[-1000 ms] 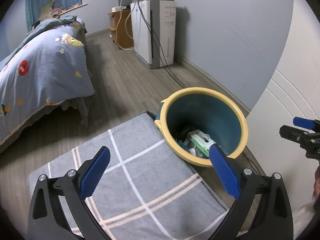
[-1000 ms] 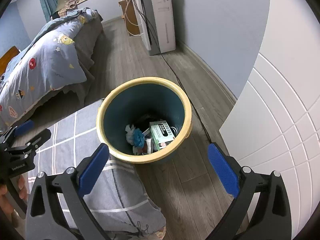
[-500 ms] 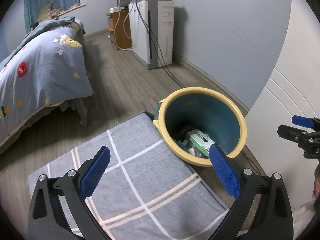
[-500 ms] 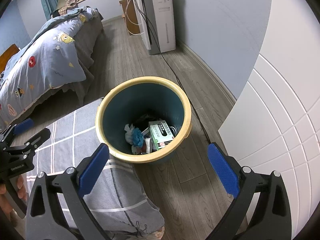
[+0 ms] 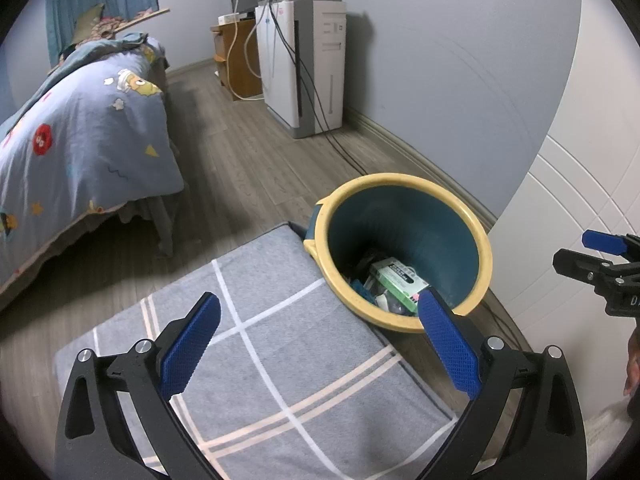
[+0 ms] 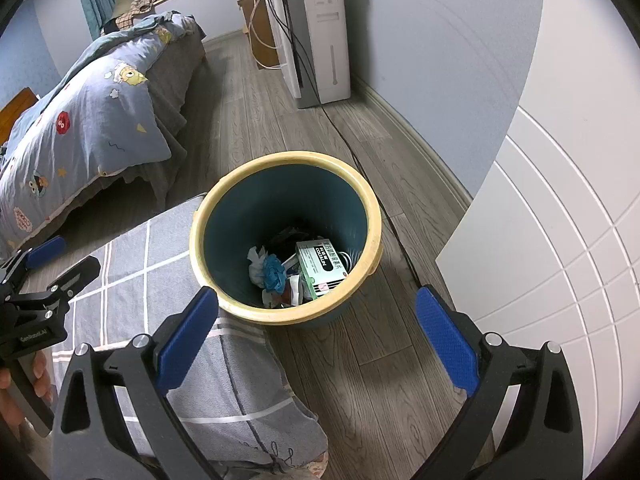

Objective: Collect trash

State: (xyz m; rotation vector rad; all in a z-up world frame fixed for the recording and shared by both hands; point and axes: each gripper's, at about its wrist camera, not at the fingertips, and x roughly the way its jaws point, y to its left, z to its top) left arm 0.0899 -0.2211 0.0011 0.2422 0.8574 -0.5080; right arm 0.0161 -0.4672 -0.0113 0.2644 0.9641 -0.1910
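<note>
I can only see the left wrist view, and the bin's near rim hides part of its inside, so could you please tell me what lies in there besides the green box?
Observer: In the right wrist view, a crumpled white tissue lies left of the green box at the bottom of the bin.
Operator: Thank you. Is there anything between them?
Observer: Yes, a crumpled blue wad sits between the two, touching the tissue.
Operator: And are the right tongs carrying anything?
Observer: No, the right tongs are open and empty, pointing down at the bin.
</note>
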